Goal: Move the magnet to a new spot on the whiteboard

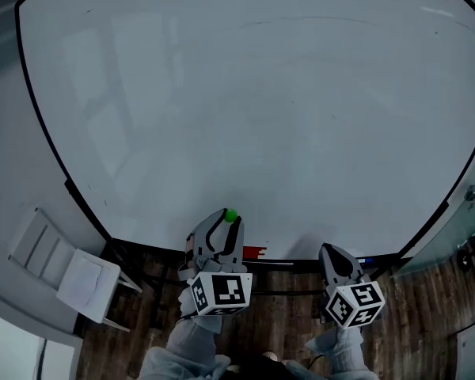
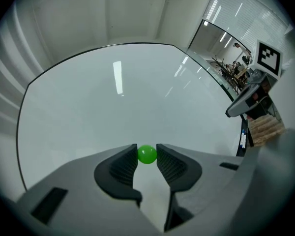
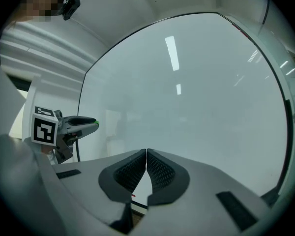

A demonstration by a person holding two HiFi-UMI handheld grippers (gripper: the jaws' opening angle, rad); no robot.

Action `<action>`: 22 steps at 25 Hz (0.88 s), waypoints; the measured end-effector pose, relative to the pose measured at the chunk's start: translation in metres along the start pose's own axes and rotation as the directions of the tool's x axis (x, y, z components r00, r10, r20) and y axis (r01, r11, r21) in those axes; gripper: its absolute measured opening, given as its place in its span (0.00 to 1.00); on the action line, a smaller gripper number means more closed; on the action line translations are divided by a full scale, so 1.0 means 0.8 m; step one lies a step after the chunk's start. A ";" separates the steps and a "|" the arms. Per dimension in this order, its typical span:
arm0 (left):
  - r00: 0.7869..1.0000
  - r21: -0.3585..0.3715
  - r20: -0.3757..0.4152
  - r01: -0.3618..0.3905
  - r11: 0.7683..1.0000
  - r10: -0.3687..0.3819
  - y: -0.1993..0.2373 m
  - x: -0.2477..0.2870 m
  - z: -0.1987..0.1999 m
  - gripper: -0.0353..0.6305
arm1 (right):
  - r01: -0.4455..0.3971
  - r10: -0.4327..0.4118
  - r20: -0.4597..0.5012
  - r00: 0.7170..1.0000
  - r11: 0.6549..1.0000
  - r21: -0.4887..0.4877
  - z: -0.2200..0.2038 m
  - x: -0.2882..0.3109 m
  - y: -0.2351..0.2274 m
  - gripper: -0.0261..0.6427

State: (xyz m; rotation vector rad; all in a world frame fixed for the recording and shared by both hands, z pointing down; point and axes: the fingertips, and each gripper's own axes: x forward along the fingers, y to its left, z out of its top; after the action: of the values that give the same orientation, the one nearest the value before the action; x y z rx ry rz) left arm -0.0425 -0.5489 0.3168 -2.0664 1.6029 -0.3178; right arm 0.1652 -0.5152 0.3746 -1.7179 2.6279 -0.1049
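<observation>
Left gripper (image 1: 229, 221): jaws partway closed, tips pinching the green magnet (image 2: 147, 154) by its sides.
Right gripper (image 3: 146, 155): jaws together, nothing in them.
Magnet position: low in front of the whiteboard (image 1: 261, 93), near its bottom edge; contact with the board unclear.
Risk, slip: round ball held at the very tips; a tilt or knock could pop it out.
Risk, placing: the board's pull may snatch it early, off the intended spot.

Magnet (image 2: 147, 155) in left claw (image 2: 147, 157), before whiteboard (image 1: 261, 93)
</observation>
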 end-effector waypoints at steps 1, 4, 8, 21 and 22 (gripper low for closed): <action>1.000 -0.009 -0.005 -0.009 1.000 0.009 0.007 -0.003 -0.005 0.24 | -0.010 0.010 -0.001 1.000 1.000 -0.001 0.000 0.004 0.006 0.08; 0.999 -0.036 -0.016 -0.047 0.998 0.046 0.032 -0.013 -0.018 0.24 | -0.044 0.044 -0.004 0.999 0.999 -0.007 0.002 0.016 0.026 0.08; 0.995 -0.067 -0.030 -0.095 0.993 0.093 0.063 -0.028 -0.032 0.24 | -0.098 0.098 -0.006 0.995 0.995 -0.023 0.006 0.030 0.056 0.08; 0.960 -0.194 -0.135 -0.268 0.944 0.245 0.142 -0.074 -0.123 0.24 | -0.250 0.247 -0.058 0.967 0.967 -0.048 -0.006 0.076 0.137 0.08; 0.957 -0.201 -0.142 -0.279 0.939 0.254 0.147 -0.076 -0.132 0.24 | -0.256 0.253 -0.067 0.965 0.965 -0.048 -0.009 0.077 0.142 0.08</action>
State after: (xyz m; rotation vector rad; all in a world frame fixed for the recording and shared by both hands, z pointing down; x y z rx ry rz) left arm -0.2079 -0.5377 0.3521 -1.9811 2.0426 -0.1706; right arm 0.0358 -0.5259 0.3778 -1.3939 2.8942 -0.0838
